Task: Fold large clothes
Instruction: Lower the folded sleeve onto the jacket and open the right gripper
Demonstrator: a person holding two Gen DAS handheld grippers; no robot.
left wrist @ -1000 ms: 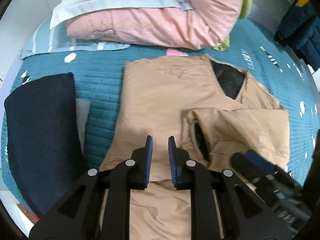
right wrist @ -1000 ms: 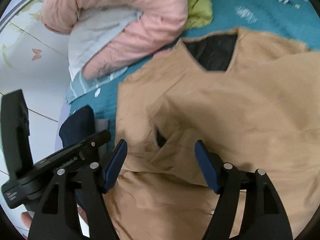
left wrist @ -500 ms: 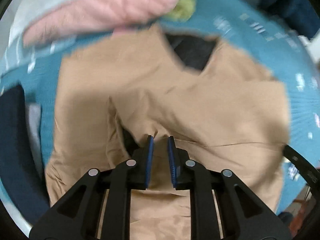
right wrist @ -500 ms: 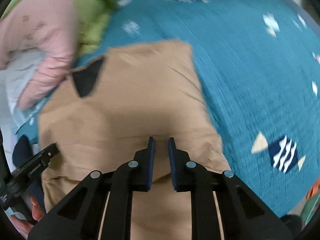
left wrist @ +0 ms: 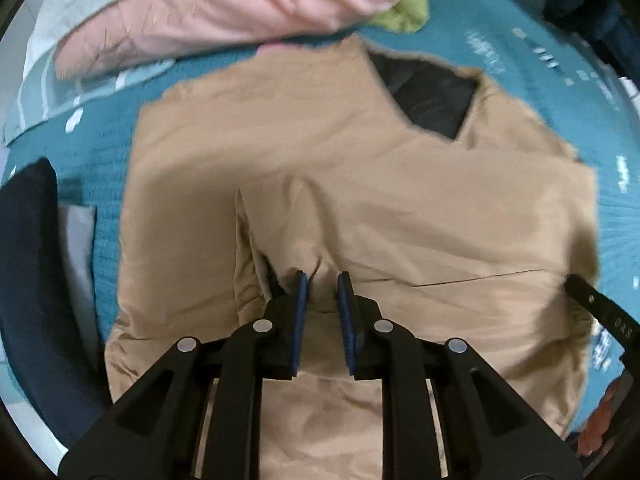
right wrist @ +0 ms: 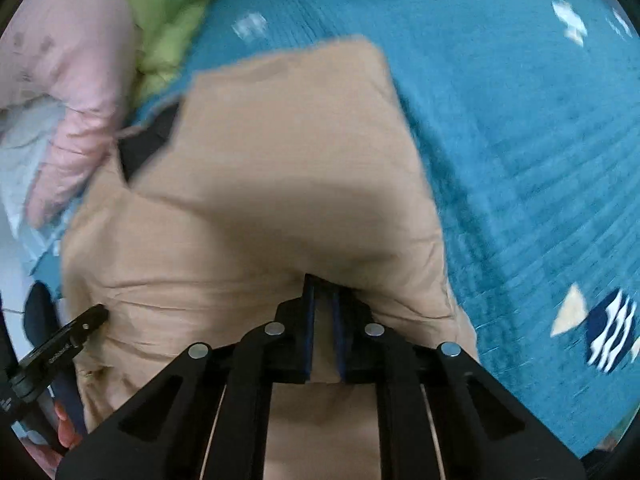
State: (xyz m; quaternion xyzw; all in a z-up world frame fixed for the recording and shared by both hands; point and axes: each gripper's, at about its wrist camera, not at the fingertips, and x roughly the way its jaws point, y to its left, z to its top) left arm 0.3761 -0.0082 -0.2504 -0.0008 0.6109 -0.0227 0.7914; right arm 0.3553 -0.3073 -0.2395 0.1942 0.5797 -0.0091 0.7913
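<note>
since a second ago the right gripper [right wrist: 323, 296] was shut tight on the soft tan jacket [left wrist: 360, 208], spread flat on the teal quilted bed [right wrist: 520, 140]. the left gripper [left wrist: 322, 284] is pinched narrow over a fold; a firm hold cannot be told. a lift seems next.

Tan jacket [left wrist: 360, 208] spread on teal bedspread [left wrist: 560, 80] — left gripper [left wrist: 322, 284] pinching a fabric ridge; pink quilt [left wrist: 240, 4] beyond, navy garment [left wrist: 28, 260] leftward.

Your left wrist view looks forward and down along its claw [left wrist: 322, 296], close over the tan jacket [left wrist: 360, 184] on the bed [left wrist: 520, 60]. Your right wrist view sits just as close, facing the jacket's right side. Both share the jacket and pink bedding [left wrist: 224, 4].
</note>
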